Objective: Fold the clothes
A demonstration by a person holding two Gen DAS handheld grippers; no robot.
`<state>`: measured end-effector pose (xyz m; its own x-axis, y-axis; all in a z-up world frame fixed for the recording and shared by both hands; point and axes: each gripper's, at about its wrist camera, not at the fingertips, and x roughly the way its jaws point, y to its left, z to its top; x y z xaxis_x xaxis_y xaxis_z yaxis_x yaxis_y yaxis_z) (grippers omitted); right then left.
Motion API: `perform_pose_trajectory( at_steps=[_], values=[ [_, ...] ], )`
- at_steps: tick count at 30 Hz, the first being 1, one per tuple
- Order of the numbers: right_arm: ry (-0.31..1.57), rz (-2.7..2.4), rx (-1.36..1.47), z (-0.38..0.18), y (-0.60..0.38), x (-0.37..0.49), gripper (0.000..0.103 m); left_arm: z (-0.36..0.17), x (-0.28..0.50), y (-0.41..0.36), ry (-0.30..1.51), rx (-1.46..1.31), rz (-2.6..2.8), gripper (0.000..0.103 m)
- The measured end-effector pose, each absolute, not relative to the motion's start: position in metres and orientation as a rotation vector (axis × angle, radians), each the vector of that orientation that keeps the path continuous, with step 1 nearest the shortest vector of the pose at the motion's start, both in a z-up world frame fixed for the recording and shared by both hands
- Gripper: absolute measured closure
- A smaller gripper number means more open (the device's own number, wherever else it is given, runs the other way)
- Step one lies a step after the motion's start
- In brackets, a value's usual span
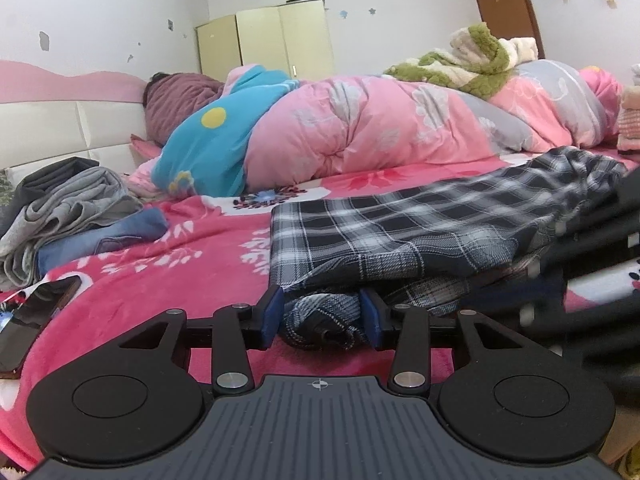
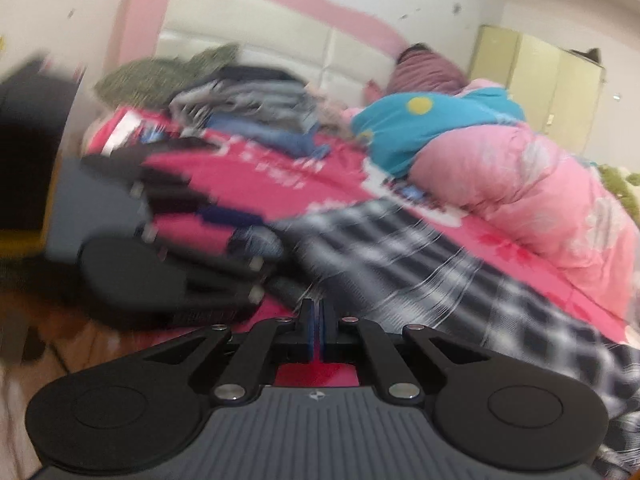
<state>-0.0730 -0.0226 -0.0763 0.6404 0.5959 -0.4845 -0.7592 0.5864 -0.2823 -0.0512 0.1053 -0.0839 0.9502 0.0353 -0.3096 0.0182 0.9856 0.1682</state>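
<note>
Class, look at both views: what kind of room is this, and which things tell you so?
Most likely a bedroom: a bed with a padded headboard, a pink quilt heaped on it, and a wardrobe against the wall.

White bedroom walls (image 1: 120, 4) with chipped patches, pink and cream padded headboard (image 1: 72, 120) behind the bed (image 1: 140, 280), pale yellow wardrobe (image 1: 272, 40) beyond the bed's far side, brown wooden door (image 1: 508, 12) right of the wardrobe, even indoor light

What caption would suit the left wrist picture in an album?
Left gripper with a bunched edge of the plaid garment between its blue pads, on the pink floral blanket.
</note>
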Motion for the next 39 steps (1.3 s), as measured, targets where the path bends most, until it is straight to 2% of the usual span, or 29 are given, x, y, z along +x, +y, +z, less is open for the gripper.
perform_pose_trajectory(
  at_steps=[4, 11, 15, 18, 22, 29, 30, 31, 33, 39],
  values=[
    [0.367, 0.809, -0.477, -0.082, -0.023, -0.074, 0.102, -0.084, -0.056, 0.116, 0.318, 0.137, 0.018, 0.05],
    [0.353, 0.837, -0.277, -0.055, -0.045, -0.071, 0.098, -0.085, -0.055, 0.119, 0.324, 0.12, 0.021, 0.049],
    [0.29, 0.831, -0.309, -0.046, -0.042, -0.07, 0.075, -0.084, -0.053, 0.12, 0.332, 0.092, 0.027, 0.049],
    [0.263, 0.824, -0.404, -0.049, -0.028, -0.073, 0.072, -0.083, -0.053, 0.121, 0.33, 0.082, 0.029, 0.049],
    [0.239, 0.779, -0.473, -0.055, -0.016, -0.076, 0.071, -0.084, -0.054, 0.119, 0.32, 0.094, 0.028, 0.049],
    [0.319, 0.727, -0.505, -0.07, -0.009, -0.051, 0.074, -0.083, -0.055, 0.122, 0.312, 0.078, 0.019, 0.049],
    [0.327, 0.728, -0.495, -0.071, -0.008, -0.048, 0.078, -0.082, -0.056, 0.122, 0.309, 0.075, 0.017, 0.049],
    [0.333, 0.729, -0.49, -0.071, -0.008, -0.047, 0.086, -0.082, -0.056, 0.122, 0.303, 0.073, 0.015, 0.049],
    [0.322, 0.717, -0.502, -0.072, -0.006, -0.048, 0.094, -0.081, -0.058, 0.121, 0.29, 0.069, 0.013, 0.049],
    [0.256, 0.694, -0.546, -0.074, -0.003, -0.059, 0.098, -0.084, -0.047, 0.118, 0.331, 0.079, 0.031, 0.048]
  ],
)
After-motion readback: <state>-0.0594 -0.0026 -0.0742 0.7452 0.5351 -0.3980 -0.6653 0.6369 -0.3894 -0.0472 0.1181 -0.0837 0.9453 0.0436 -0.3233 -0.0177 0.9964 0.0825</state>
